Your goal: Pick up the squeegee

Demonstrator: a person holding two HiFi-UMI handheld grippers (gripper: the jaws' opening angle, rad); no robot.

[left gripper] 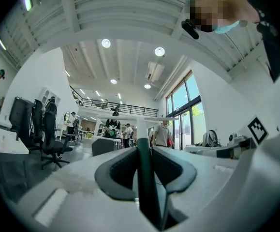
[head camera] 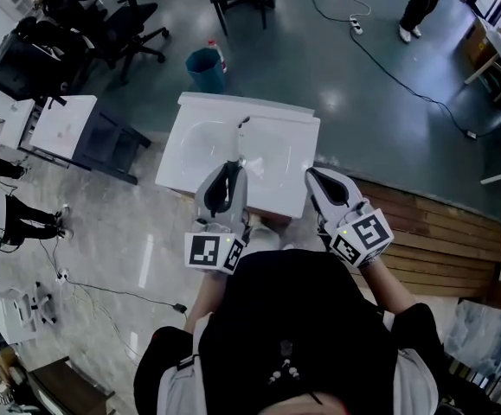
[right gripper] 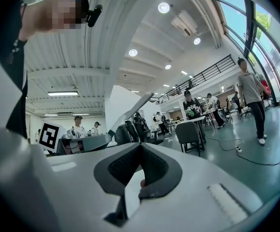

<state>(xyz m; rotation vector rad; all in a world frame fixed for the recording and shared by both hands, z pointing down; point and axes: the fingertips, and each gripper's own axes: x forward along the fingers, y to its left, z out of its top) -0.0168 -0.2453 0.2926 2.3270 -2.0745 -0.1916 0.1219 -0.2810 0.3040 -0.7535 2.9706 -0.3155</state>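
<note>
The squeegee [head camera: 238,150] has a dark handle and a pale shaft that reaches out over the white washbasin [head camera: 200,109]. My left gripper [head camera: 229,173] is shut on the dark handle. In the left gripper view the handle [left gripper: 146,178] stands upright between the two pads, with the white crossbar at its top. My right gripper [head camera: 313,176] hovers beside it to the right, over the basin's near edge. In the right gripper view its jaws [right gripper: 140,148] meet at the tips with nothing between them. There, the squeegee's white head [right gripper: 130,111] slants past on the left.
A blue bin [head camera: 205,67] stands behind the basin. Black office chairs [head camera: 116,28] and a white table [head camera: 60,124] are at the left. Wooden decking [head camera: 445,236] lies to the right. A cable [head camera: 388,67] crosses the floor, and a person [head camera: 423,3] stands far right.
</note>
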